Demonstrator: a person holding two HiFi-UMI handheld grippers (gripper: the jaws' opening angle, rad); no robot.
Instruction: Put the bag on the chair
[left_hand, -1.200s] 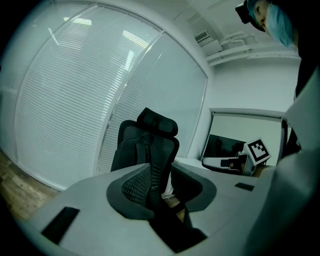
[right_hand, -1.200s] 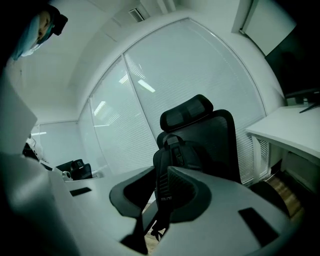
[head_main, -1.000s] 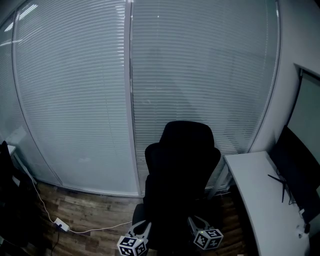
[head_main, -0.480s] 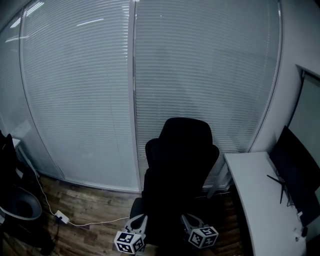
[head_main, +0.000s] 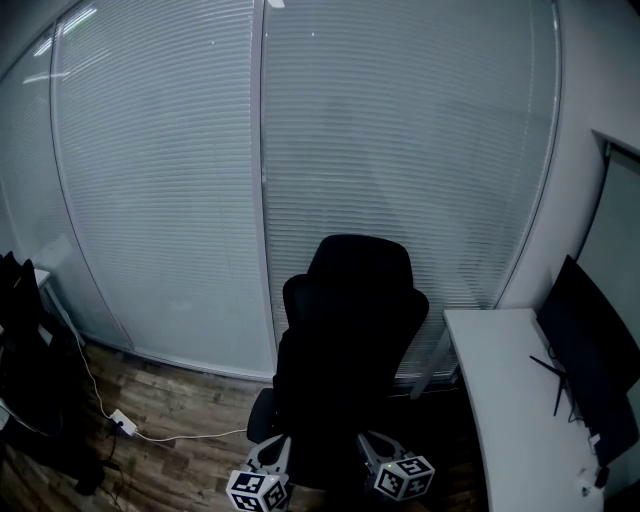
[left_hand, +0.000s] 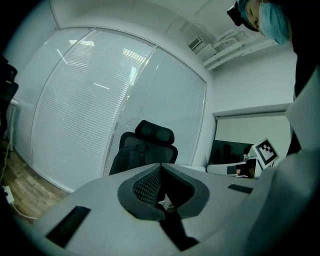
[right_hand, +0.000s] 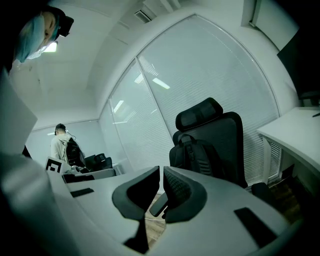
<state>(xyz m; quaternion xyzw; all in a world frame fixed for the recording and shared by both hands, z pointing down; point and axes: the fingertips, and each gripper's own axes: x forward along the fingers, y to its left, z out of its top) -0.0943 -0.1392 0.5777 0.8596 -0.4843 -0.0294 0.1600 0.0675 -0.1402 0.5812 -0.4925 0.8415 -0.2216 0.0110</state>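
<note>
Left tongs (head_main: 268, 458): jaws pressed together, holding nothing, low before the chair's (head_main: 350, 330) left side.
Bag (right_hand: 200, 155): on the chair seat against the backrest, ahead of both tongs and apart from them.
Right tongs (head_main: 374, 452): jaws all but closed, holding nothing, before the chair's right side.
Floor, left: white cable (head_main: 122, 428).
Behind chair: blinds (head_main: 160, 200).
Right: counter (head_main: 500, 400), just beside the chair, carrying a monitor (head_main: 590, 370).
Bag's look: black backpack, upright, straps facing outward.

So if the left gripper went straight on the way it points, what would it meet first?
Probably the black office chair, at its backrest beside the backpack; nothing shows in between, but depth is unclear.
</note>
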